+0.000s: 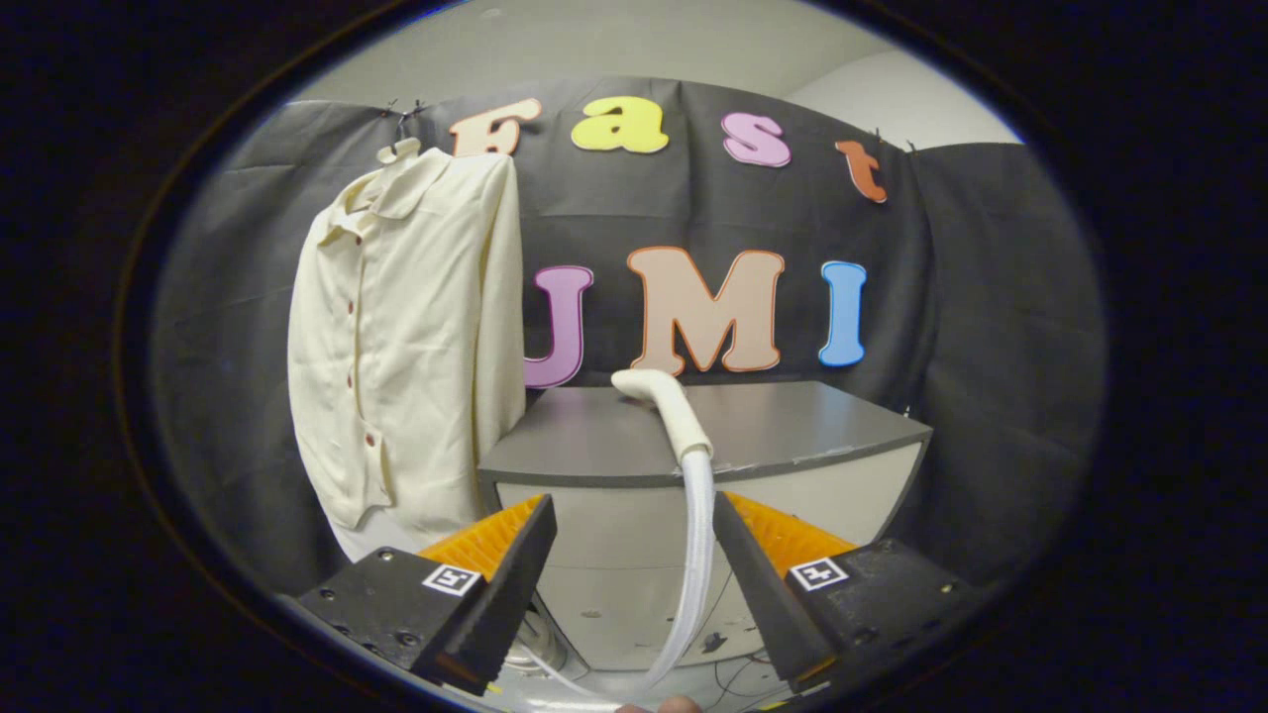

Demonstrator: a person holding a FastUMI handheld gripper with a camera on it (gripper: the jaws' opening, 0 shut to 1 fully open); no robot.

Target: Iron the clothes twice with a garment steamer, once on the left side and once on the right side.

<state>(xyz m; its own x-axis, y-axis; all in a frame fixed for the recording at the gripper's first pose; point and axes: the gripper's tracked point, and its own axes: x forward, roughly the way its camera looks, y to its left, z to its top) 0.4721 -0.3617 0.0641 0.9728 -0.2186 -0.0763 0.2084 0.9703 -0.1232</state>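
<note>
A cream button-up shirt [401, 337] hangs from a hanger hook [404, 127] on the black booth wall, to the left of the table. The white steamer head [659, 394] lies on the grey table top [792, 426], its nozzle pointing left toward the shirt. Its ribbed white hose [696, 555] drops over the table's front edge and runs down between my fingers. My gripper [634, 510] is open, well short of the steamer head and lower than the table top, with only the hose passing through the gap.
The table has a pale front panel [614, 535] facing me. Thin cables [733, 673] and coiled hose lie on the floor below it. A fingertip [679, 705] shows under the gripper. Black cloth walls close in left, back and right.
</note>
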